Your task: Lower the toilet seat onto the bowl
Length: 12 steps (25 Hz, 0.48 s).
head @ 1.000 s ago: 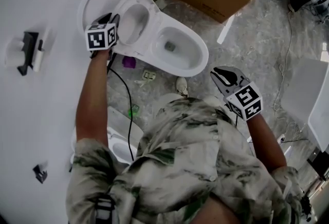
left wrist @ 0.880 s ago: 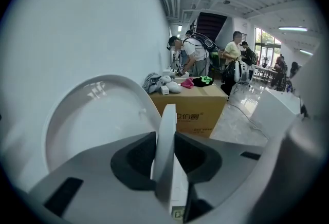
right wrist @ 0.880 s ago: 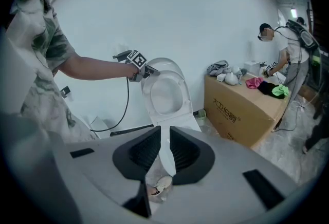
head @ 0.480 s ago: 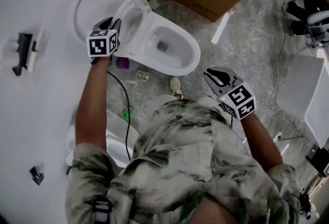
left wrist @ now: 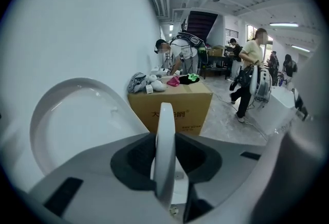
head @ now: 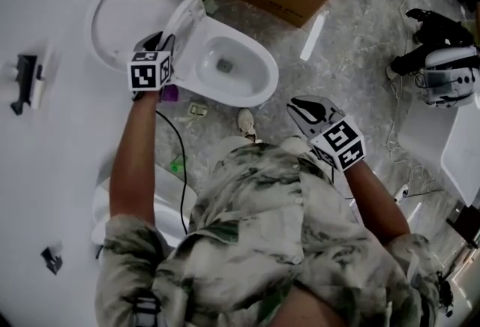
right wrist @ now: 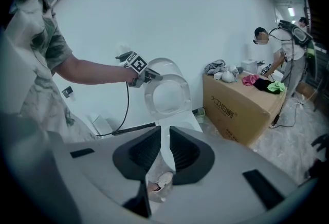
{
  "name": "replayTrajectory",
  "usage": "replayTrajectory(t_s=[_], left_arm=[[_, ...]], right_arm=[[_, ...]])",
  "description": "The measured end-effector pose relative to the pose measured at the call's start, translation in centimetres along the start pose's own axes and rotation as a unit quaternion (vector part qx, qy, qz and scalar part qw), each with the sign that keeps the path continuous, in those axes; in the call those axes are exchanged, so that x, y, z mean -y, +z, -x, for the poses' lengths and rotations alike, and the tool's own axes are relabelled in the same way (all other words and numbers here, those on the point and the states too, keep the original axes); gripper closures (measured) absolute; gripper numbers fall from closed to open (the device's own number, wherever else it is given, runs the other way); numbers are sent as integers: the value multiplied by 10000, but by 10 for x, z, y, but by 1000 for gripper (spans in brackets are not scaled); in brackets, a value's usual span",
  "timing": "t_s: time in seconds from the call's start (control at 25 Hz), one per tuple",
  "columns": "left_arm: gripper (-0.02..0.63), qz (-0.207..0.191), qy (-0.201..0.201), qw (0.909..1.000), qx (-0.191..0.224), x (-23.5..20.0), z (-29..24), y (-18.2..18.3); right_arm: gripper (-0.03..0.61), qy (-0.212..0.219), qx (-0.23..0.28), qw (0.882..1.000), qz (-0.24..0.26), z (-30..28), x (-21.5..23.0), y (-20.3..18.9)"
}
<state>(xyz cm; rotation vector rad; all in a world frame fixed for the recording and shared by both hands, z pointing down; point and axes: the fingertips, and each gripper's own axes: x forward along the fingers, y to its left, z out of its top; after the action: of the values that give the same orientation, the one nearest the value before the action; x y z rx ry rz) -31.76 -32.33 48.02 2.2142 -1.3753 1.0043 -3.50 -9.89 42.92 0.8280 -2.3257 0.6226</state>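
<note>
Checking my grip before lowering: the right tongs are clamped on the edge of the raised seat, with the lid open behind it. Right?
No, the left tongs are clamped on the edge of the raised seat, as the left gripper view shows. The right tongs hang apart from the bowl, holding nothing. The lid is open behind the seat.

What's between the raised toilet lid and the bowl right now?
The toilet seat, tilted up between them, with the left claw clamped on its rim. The head view shows it.
</note>
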Motion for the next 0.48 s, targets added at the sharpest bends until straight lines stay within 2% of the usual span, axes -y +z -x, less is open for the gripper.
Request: replayTrajectory(t_s=[0.48], left_arm=[[485,-222,-116,9996,-155,63,-6,-11]], right_arm=[[506,-5,-19,9999,-152,27,5,-30]])
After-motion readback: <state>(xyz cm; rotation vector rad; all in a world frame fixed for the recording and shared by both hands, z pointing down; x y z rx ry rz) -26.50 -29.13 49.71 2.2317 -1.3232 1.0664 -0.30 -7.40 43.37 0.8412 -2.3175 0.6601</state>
